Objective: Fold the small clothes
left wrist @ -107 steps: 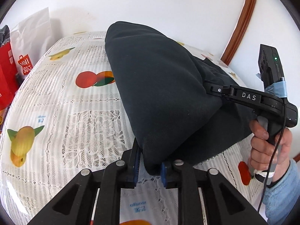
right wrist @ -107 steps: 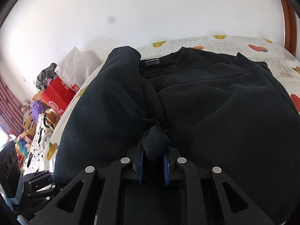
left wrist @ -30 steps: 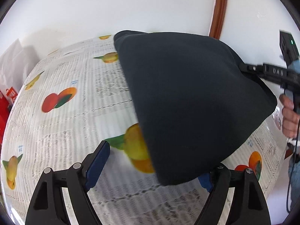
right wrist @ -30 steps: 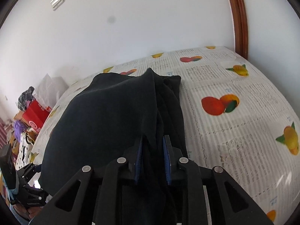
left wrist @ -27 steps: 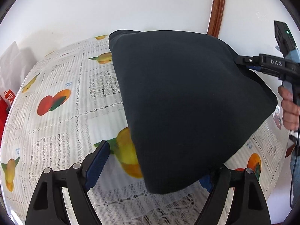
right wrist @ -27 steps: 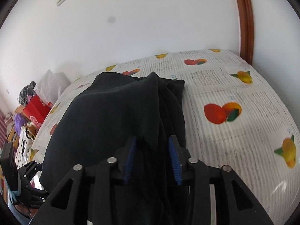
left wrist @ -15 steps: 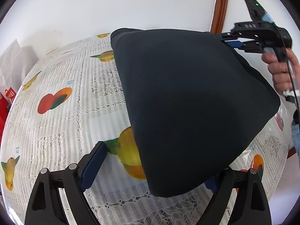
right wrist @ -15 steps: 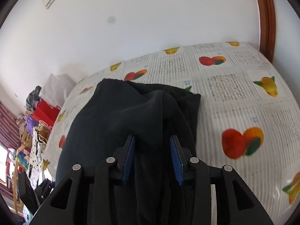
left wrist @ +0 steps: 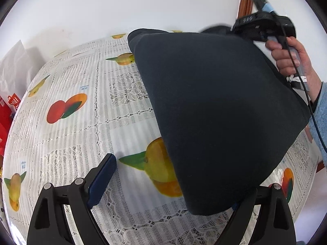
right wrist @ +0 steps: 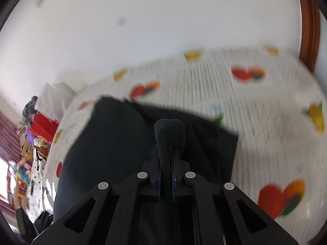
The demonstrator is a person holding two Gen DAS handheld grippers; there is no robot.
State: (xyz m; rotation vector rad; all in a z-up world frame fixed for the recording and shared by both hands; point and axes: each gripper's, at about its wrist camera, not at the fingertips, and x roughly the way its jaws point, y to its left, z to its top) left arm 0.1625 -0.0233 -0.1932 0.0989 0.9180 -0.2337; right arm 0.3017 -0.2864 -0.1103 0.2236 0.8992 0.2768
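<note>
White lace tabletop [left wrist: 67, 143] with fruit prints carries the folded dark navy fleece garment [left wrist: 214, 112]. Left claw [left wrist: 175, 185] gapes around its near corner; right claw [right wrist: 166, 175], loosened a moment ago, again pinches a far fold.

Both wrist fisheyes angled down, close over the dark garment [left wrist: 214, 106], shared with the fruit-print tablecloth [left wrist: 77, 134]

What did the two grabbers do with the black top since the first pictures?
The left gripper let go of the black top and now stands open beside its folded edge. The right gripper opened briefly, then pinched a fold again farther along the table. The fruit-print tablecloth stayed as it was.
</note>
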